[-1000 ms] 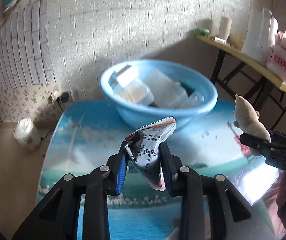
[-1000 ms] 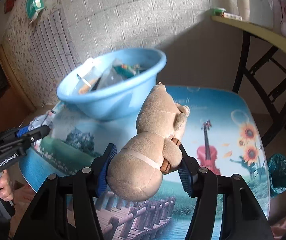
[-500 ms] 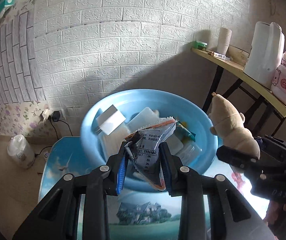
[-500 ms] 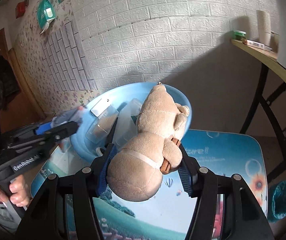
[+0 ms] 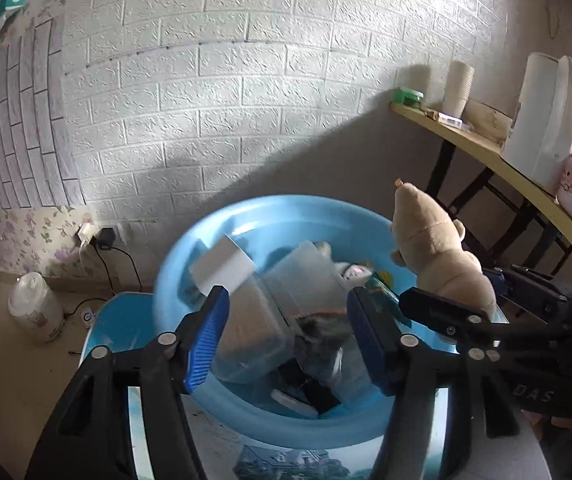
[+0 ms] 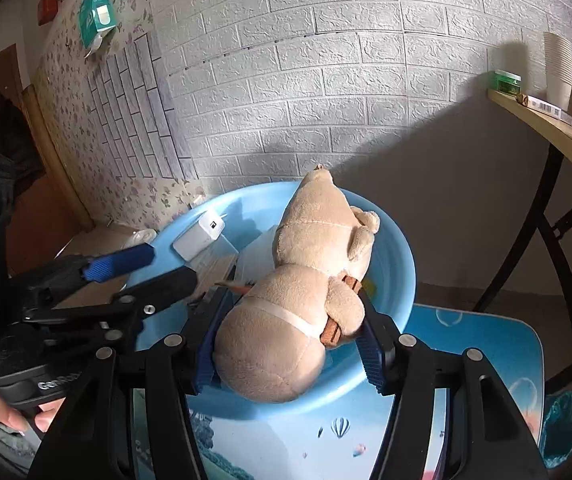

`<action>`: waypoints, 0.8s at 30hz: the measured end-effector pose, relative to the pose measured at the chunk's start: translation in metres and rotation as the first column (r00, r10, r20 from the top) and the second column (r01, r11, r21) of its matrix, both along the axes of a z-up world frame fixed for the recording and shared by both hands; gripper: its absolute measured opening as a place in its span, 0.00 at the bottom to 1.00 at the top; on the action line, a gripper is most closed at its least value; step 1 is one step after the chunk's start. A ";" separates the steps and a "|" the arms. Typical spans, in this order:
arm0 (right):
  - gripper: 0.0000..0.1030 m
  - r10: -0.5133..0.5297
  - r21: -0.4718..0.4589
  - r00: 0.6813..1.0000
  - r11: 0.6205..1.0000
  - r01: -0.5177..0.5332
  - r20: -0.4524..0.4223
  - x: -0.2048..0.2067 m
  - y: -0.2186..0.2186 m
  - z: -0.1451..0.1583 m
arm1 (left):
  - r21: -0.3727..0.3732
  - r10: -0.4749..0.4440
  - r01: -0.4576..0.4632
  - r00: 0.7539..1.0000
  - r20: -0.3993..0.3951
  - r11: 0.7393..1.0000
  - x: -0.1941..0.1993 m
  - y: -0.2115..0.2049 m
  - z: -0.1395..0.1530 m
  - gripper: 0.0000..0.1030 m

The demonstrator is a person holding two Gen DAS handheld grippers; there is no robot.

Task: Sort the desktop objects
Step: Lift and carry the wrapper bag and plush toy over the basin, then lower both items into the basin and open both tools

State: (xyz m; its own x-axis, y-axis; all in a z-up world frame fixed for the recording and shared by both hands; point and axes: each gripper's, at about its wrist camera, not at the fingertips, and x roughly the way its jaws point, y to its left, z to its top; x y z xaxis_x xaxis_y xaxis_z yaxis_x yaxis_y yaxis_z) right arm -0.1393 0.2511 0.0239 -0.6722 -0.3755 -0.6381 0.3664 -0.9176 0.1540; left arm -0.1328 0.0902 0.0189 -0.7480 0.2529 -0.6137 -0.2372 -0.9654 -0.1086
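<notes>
My left gripper [image 5: 287, 297] hangs over the blue basin [image 5: 173, 272] and its jaws are opening. The silver snack packet [image 5: 318, 332] is blurred below and between the blue pads, touching neither, and lies among the things in the basin. My right gripper [image 6: 292, 300] is shut on a tan plush bear [image 6: 314, 264], pads pressing its waist, head pointing away from me over the basin's rim [image 6: 406, 264]. The left wrist view shows the bear [image 5: 438, 256] at the basin's right edge. The right wrist view has the left gripper [image 6: 173, 265] at the left, held by a hand [image 6: 9, 420].
The basin holds clear plastic boxes [image 5: 302, 276], a white block [image 5: 221, 264] and dark flat items. It stands on a picture-printed table [image 6: 466, 360]. A wooden side table [image 5: 486, 148] with paper cups stands right. On the floor are a white jar [image 5: 35, 312] and a teal bin [image 6: 562, 428].
Both grippers moved forward from the tabletop to above the basin. The left jaws opened and let go of the snack packet, which dropped into the basin. The right keeps its grip on the bear.
</notes>
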 end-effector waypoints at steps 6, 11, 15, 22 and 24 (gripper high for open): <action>0.53 0.036 0.013 0.999 0.999 -0.036 -0.011 -0.012 -0.012 0.002 | -0.016 0.056 -0.057 0.998 -0.033 0.998 0.000 -0.022 0.012 0.72; 0.70 0.079 0.019 0.997 0.997 -0.079 -0.013 -0.016 -0.027 0.007 | -0.011 0.118 -0.118 0.993 -0.021 0.993 0.002 -0.045 0.013 0.75; 0.99 0.058 0.058 0.996 0.997 -0.054 -0.068 -0.008 -0.025 0.011 | -0.010 0.143 -0.143 0.990 -0.015 0.990 0.005 -0.054 0.013 0.84; 0.99 0.012 0.069 0.999 0.998 -0.010 -0.030 0.002 -0.011 0.011 | -0.044 0.122 -0.123 0.992 -0.018 0.991 0.019 -0.046 0.021 0.93; 0.99 0.005 0.069 1.000 0.998 -0.004 -0.015 0.005 -0.008 0.012 | -0.057 0.112 -0.112 0.994 -0.012 0.992 0.025 -0.041 0.022 0.94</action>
State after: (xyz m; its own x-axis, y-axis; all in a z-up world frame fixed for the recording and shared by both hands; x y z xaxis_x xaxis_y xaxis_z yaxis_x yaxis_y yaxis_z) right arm -0.1339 0.2429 0.0356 -0.6805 -0.3339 -0.6522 0.3720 -0.9243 0.0851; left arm -0.1079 0.0492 0.0413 -0.7747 0.1315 -0.6184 -0.1280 -0.9905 -0.0503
